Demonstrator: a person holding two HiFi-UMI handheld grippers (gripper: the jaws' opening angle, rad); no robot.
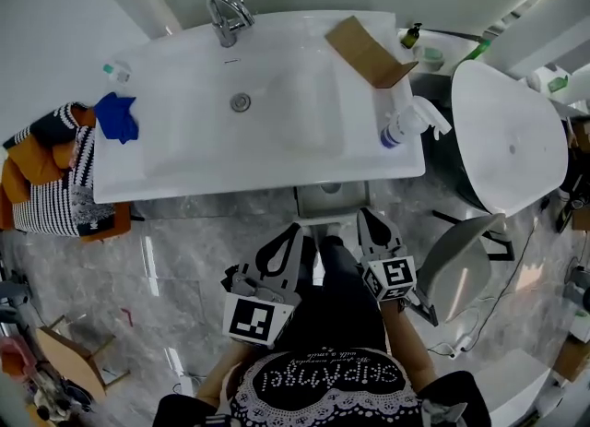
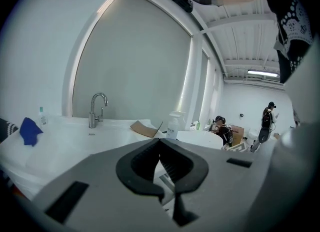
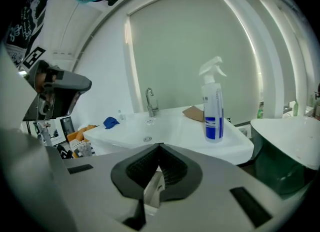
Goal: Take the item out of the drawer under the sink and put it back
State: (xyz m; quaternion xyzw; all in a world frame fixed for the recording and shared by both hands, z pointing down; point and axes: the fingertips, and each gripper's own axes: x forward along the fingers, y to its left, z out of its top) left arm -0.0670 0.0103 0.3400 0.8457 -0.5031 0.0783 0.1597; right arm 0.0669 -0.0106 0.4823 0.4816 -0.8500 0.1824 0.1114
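Your left gripper (image 2: 160,141) is clenched, its pad tips meeting with nothing between them. Your right gripper (image 3: 160,147) is closed and empty too. Both point at the drawer (image 1: 329,196) under the sink's (image 1: 184,153) front edge; the item inside can't be made out. The lettering on your shirt (image 1: 332,388) and the blue label on the spray bottle (image 3: 212,106) can't be read. Farther back are a cardboard piece (image 1: 367,50), a blue cloth (image 1: 117,116) and the faucet (image 1: 226,17).
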